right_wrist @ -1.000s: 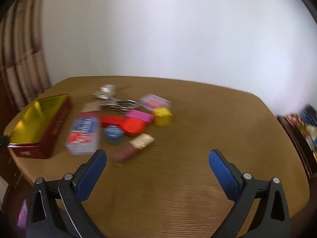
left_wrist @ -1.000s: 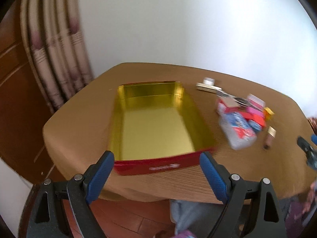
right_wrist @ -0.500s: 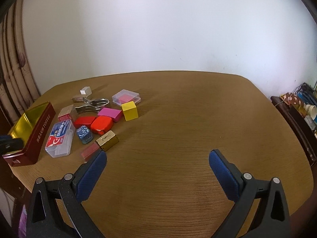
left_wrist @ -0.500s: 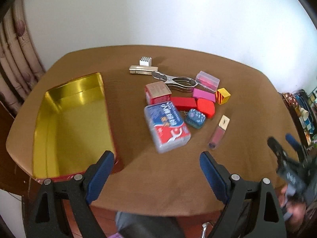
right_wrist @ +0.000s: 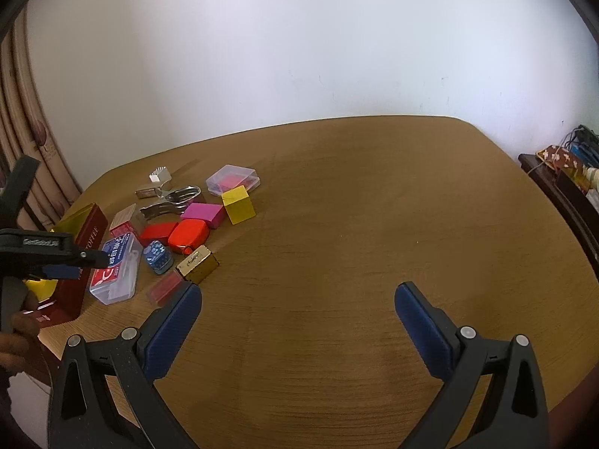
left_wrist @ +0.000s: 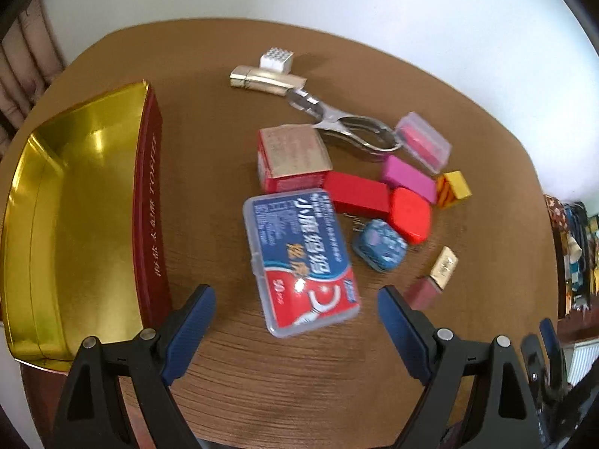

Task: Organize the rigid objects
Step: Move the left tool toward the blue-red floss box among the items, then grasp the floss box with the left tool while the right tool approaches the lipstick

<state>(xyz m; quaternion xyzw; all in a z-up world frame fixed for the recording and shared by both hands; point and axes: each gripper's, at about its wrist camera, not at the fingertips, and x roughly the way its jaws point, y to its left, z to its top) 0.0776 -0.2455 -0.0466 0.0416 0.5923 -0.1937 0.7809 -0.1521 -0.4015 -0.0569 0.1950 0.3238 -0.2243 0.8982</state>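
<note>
A red tin with a gold inside (left_wrist: pixel 67 202) lies open on the left of the brown table; it also shows in the right wrist view (right_wrist: pixel 84 239). Right of it lies a heap of small things: a clear floss box (left_wrist: pixel 299 258), a red carton (left_wrist: pixel 292 157), red blocks (left_wrist: pixel 410 213), a pink block (left_wrist: pixel 408 176), a yellow cube (right_wrist: pixel 238 204), a blue pouch (left_wrist: pixel 380 243), a lipstick (left_wrist: pixel 434 277), metal pliers (left_wrist: pixel 352 127). My left gripper (left_wrist: pixel 295 321) is open and empty just before the floss box. My right gripper (right_wrist: pixel 297 318) is open and empty over bare table.
A silver lighter (left_wrist: pixel 265 80) and a white cube (left_wrist: pixel 277 59) lie at the far side of the heap, with a clear case holding a pink piece (left_wrist: pixel 423 142). A curtain (right_wrist: pixel 26 142) hangs at the left. A cluttered dark cabinet (right_wrist: pixel 565 179) stands at the right.
My left gripper has swung right from over the tin and come down towards the floss box. My right gripper has pulled back and turned right, so the heap sits farther left.
</note>
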